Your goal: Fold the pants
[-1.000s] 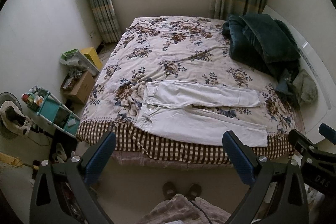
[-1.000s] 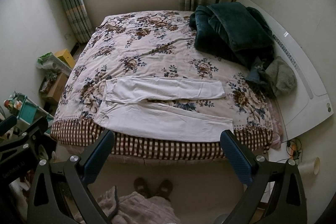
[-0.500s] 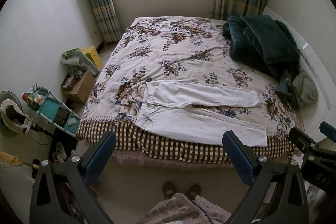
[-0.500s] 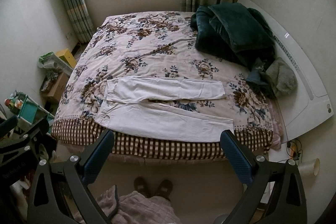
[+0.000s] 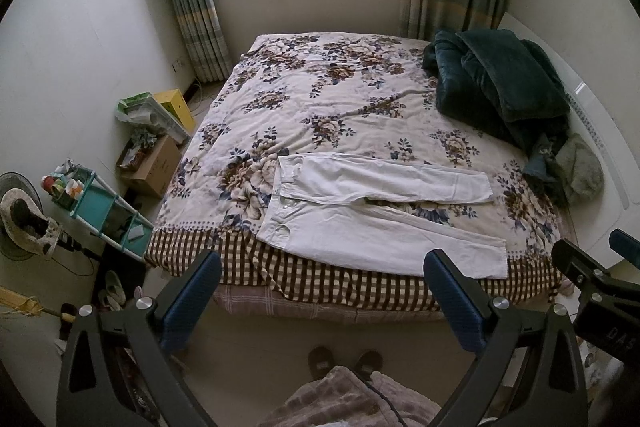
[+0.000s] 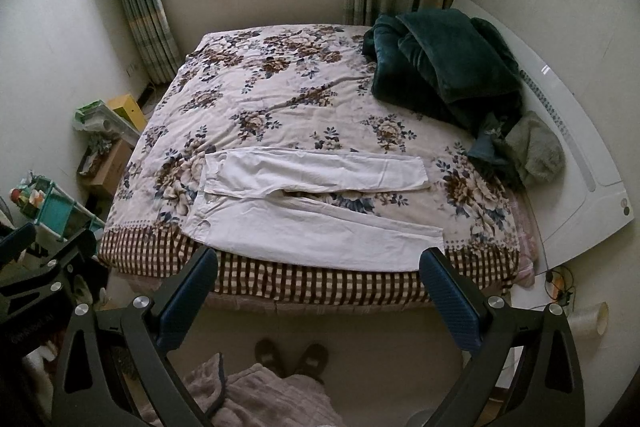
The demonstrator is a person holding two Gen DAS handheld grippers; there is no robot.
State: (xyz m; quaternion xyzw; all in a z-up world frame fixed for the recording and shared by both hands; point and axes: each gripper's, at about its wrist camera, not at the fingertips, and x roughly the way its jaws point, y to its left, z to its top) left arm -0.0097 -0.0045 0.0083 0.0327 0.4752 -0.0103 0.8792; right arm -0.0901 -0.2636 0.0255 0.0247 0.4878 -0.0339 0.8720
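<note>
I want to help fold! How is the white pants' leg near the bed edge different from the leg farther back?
The near leg looks wider and reaches farther toward the headboard side; the far leg looks narrower and ends sooner. The near leg slants toward the checkered edge, while the far leg lies straighter across the floral quilt. Both are white, flat, and joined at the waist.

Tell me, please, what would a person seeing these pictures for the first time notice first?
Probably the white pants spread flat along the near edge of the floral bed, waist to the left. Next, the dark green blanket heaped by the headboard on the right.
</note>
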